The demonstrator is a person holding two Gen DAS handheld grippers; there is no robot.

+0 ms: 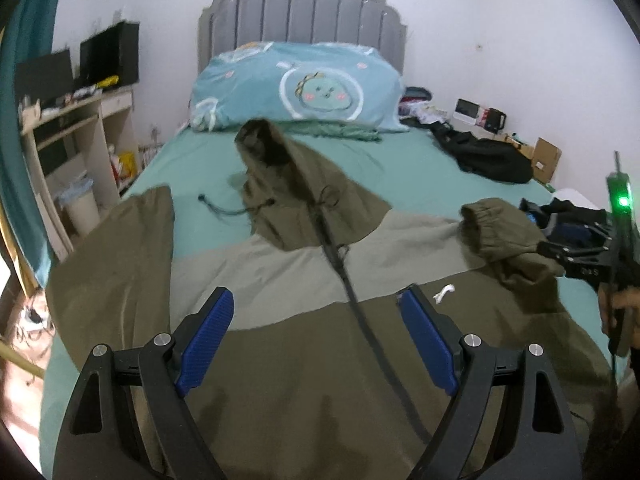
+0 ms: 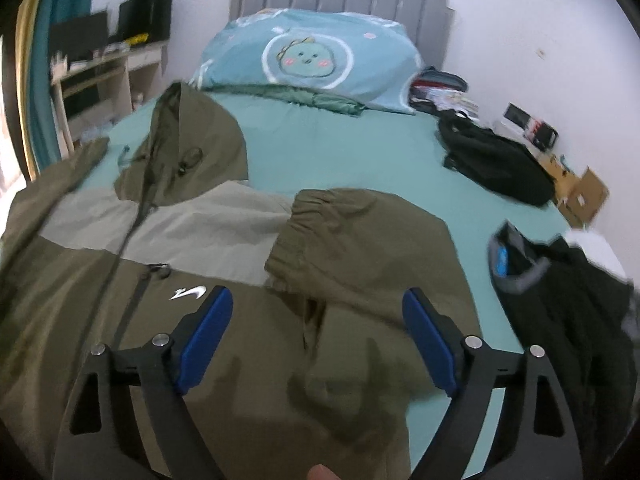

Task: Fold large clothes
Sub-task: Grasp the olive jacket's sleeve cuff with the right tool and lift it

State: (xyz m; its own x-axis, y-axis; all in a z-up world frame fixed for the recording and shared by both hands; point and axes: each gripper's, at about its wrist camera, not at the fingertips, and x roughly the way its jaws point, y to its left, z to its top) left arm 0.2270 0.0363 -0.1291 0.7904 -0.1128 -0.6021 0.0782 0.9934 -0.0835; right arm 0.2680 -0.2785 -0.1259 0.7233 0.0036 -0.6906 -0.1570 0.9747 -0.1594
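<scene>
jacket (image 1: 304, 360): olive/grey, front up on bed (image 1: 200, 160), zip shut, hood (image 1: 288, 184) twd pillow (image 1: 296, 88)
sleeve (image 2: 360, 240): its cuff folded in over chest
L claw (image 1: 316, 336): spread, above jacket, holding nothing
R claw (image 2: 318, 332): spread over sleeve, holding nothing
backpack (image 2: 496, 164): black, far R on bed

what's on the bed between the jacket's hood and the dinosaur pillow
Mostly bare teal sheet, plus a bunched green blanket right under the dinosaur pillow. The right wrist view shows it best; the hood touches neither.
</scene>
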